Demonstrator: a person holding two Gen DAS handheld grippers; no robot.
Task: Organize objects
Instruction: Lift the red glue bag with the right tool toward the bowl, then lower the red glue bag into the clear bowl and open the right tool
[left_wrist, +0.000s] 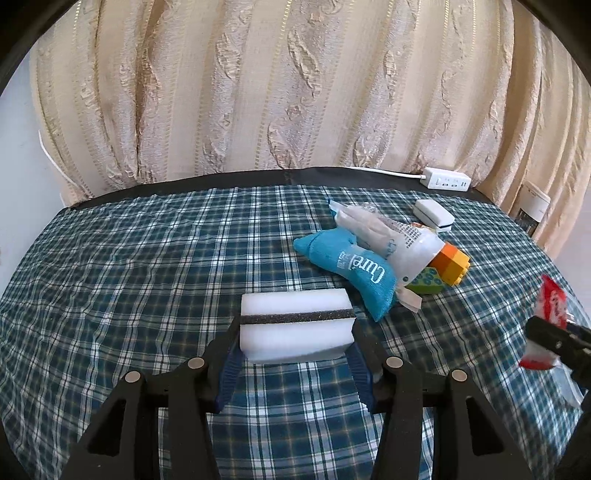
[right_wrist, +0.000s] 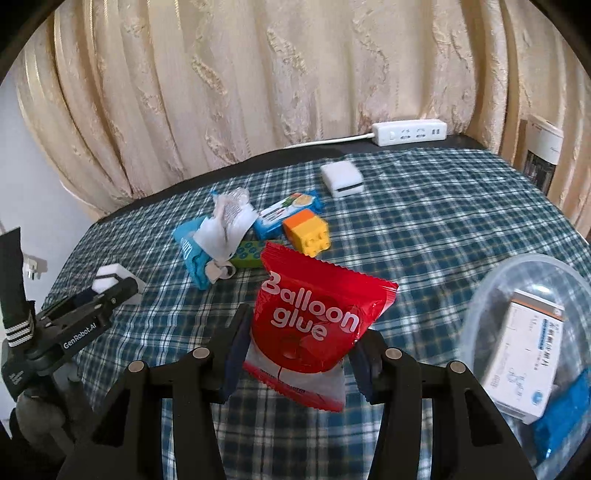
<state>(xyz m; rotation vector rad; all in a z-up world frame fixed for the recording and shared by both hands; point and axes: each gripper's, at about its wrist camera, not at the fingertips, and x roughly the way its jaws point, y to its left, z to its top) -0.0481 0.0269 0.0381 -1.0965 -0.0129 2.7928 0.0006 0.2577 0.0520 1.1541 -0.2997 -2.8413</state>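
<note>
Your left gripper (left_wrist: 295, 347) is clamped on a white sponge with a dark middle stripe (left_wrist: 295, 325), held just above the plaid tablecloth (left_wrist: 129, 277) near its front edge. Toward the middle lie a blue Curel pouch (left_wrist: 351, 269), a crumpled white wrapper (left_wrist: 410, 247) and a yellow-orange toy block (left_wrist: 452, 264), touching in a heap. Your right gripper (right_wrist: 299, 354) grips a red Balloon glue packet (right_wrist: 317, 314), beside the clear plastic container (right_wrist: 480, 314) at the right edge.
</note>
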